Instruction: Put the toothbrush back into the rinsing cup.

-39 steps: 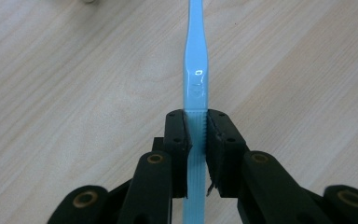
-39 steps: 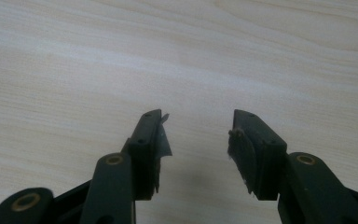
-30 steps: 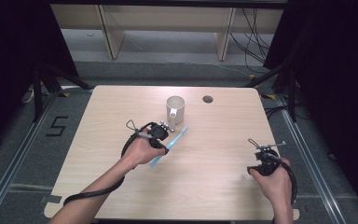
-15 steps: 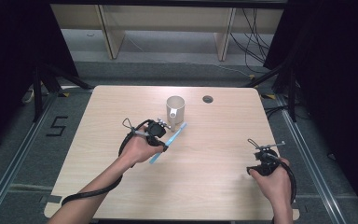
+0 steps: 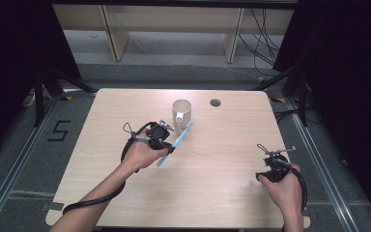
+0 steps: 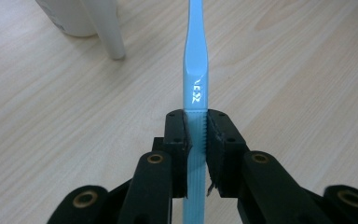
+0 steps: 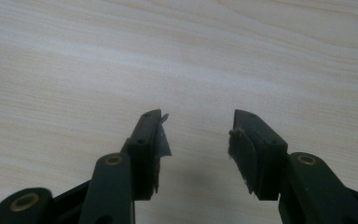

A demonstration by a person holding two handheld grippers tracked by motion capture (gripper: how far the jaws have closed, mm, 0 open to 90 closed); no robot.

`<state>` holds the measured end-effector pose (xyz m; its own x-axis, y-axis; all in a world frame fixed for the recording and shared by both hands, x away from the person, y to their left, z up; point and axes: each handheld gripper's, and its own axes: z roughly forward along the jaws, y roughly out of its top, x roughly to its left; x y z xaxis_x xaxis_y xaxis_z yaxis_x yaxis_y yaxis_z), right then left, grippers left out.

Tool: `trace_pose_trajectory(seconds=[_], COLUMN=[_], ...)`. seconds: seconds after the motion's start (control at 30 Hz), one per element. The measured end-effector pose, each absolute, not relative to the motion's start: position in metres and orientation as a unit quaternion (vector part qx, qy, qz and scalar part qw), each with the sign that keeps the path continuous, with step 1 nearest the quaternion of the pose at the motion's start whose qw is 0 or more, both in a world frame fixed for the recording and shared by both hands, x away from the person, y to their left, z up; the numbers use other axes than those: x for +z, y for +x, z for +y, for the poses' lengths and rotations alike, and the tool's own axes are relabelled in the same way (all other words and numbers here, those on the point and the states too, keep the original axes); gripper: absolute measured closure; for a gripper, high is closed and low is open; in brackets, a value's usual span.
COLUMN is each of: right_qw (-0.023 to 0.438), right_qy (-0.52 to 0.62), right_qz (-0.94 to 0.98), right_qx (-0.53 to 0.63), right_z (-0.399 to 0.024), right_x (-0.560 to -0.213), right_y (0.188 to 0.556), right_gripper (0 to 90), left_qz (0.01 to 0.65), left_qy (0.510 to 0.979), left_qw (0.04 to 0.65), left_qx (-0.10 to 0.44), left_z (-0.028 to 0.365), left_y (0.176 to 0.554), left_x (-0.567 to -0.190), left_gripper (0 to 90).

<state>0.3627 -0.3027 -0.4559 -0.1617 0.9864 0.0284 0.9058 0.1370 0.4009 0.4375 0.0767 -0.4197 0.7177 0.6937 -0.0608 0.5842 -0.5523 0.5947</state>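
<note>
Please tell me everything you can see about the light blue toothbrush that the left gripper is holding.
The light blue plastic toothbrush is long and slim, with a ribbed grip section, a narrowing neck and faint white lettering on the handle. The left gripper is shut on the ribbed part, its black jaws pressing both sides. In the high view the toothbrush lies slanted over the wooden table, its far end pointing beside the beige cup. Its bristles cannot be made out.

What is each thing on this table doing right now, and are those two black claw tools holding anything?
Left gripper: shut on the toothbrush handle.
Light blue plastic toothbrush: clamped between the jaws, pointing toward the cup.
White cylindrical cup: upright, open top, standing free on the table.
Right gripper: open, nothing between its jaws.
Light wooden table: bears the cup.
</note>
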Motion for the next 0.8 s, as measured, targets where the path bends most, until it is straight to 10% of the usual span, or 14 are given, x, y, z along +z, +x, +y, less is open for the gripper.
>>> trace_pose_trajectory(seconds=[0.8], right_qw=[0.124], right_qy=[0.636], right_qz=[0.743], right_qx=[0.167], right_z=[-0.3025], right_x=[-0.4559], right_y=[0.3627], right_gripper=[53.9], left_qz=[0.374], left_qy=[0.848], left_qw=[0.356], left_qx=[0.117], left_z=[0.0863], left_y=[0.4399], left_x=[-0.4146], left_gripper=[78.6])
